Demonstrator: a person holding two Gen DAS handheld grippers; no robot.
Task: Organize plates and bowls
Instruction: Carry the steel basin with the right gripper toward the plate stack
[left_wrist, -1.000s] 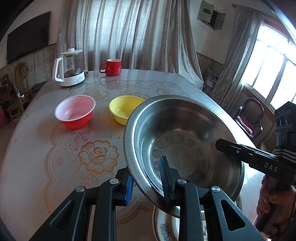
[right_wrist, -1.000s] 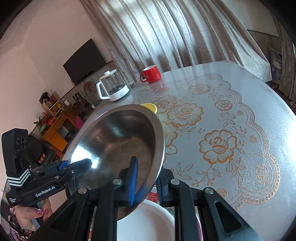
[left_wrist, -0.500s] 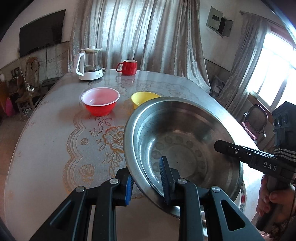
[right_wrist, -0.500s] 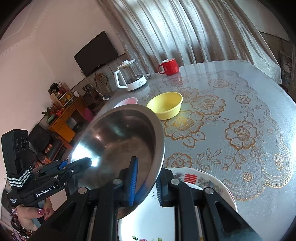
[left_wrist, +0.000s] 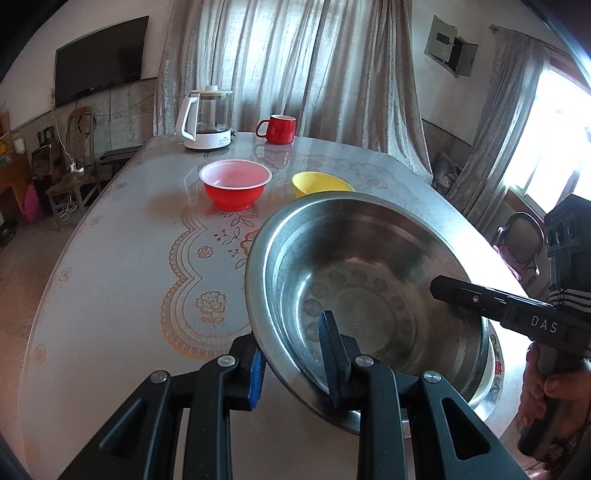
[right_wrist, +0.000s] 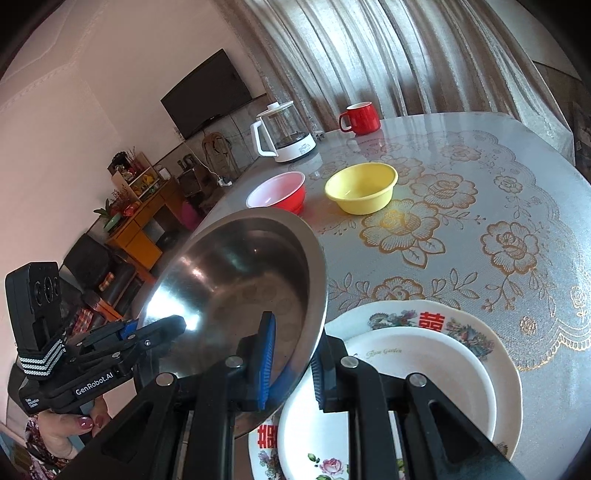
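Note:
Both grippers hold a large steel bowl (left_wrist: 369, 280) by opposite rims, lifted above the table. My left gripper (left_wrist: 291, 365) is shut on its near rim; the right gripper shows across it (left_wrist: 480, 302). In the right wrist view my right gripper (right_wrist: 290, 360) is shut on the steel bowl's (right_wrist: 240, 280) rim, with the left gripper (right_wrist: 147, 332) on the far side. Two stacked plates (right_wrist: 424, 354) lie right below the bowl; their edge shows in the left view (left_wrist: 496, 373). A red bowl (left_wrist: 235, 183) and a yellow bowl (left_wrist: 317, 183) sit mid-table.
A glass kettle (left_wrist: 207, 118) and a red mug (left_wrist: 279, 128) stand at the table's far end. The table (left_wrist: 110, 277) has a floral lace cover. A chair (left_wrist: 521, 243) stands off its right side.
The steel bowl, held by both grippers, has moved back toward the near table edge and over the stacked plates. The red and yellow bowls now look farther away.

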